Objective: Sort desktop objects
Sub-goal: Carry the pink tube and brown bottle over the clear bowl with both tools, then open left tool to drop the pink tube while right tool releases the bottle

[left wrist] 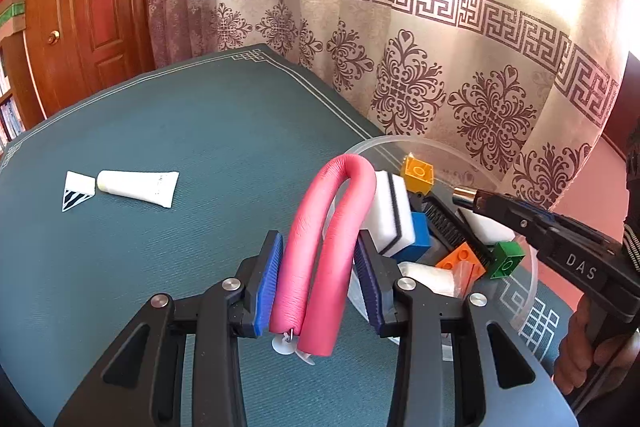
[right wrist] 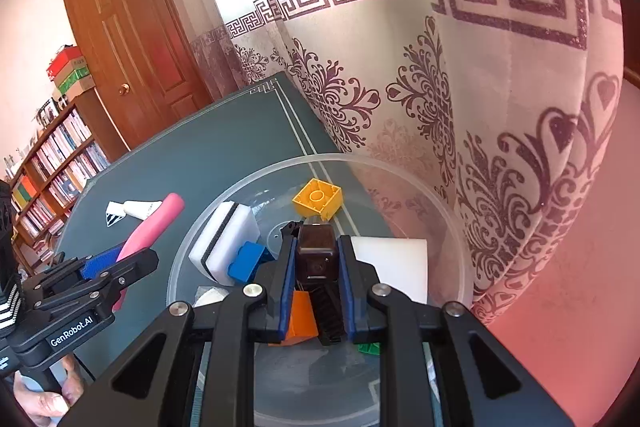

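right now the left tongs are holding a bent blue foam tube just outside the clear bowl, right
Not quite: the foam tube is pink, not blue, as the left wrist view shows. The left tongs do hold it bent, just outside the clear bowl.

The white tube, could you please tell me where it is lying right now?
In the left wrist view, the white tube lies flat on the green table mat, far left, its cap touching a striped white card, well apart from the clear bowl.

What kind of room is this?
Probably a room in someone's home, maybe a study: a bookshelf full of books, a wooden door, and a patterned curtain behind the green-covered table.
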